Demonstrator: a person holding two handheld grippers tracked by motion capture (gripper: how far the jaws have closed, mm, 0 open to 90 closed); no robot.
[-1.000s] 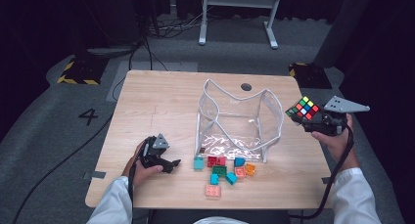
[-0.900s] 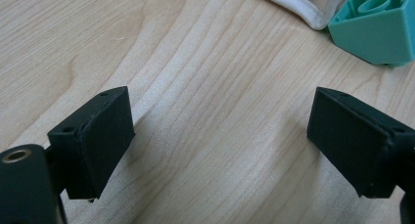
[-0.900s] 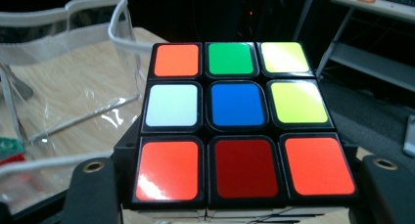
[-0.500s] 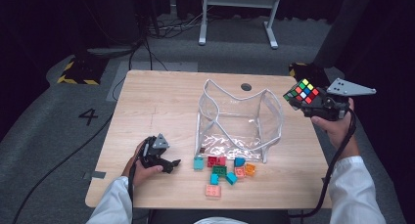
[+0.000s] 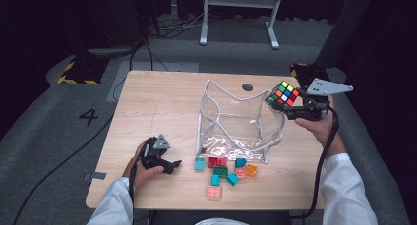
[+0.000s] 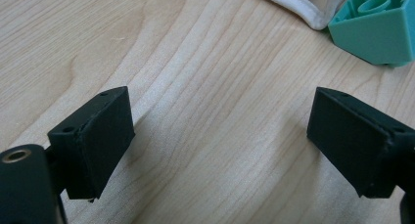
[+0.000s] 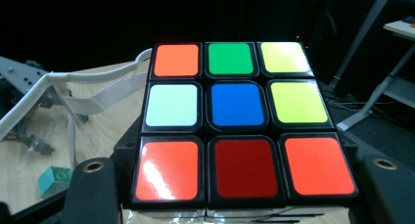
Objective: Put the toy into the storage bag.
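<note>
My right gripper is shut on a colour puzzle cube and holds it in the air by the upper right rim of a clear plastic bag, which stands open on the wooden table. In the right gripper view the cube sits between the jaws, with the bag's white rim to its left. Several coloured toy bricks lie in front of the bag. My left gripper rests on the table to the left of the bricks. It is open over bare wood, with a teal brick just ahead.
A small round hole marks the table behind the bag. Beyond the table stand a white frame's legs and floor cables. A hazard-striped block and a number 4 lie on the floor at left.
My right gripper has carried the cube up and to the left, from beside the bag to its upper right rim. The left gripper has stayed where it was.
</note>
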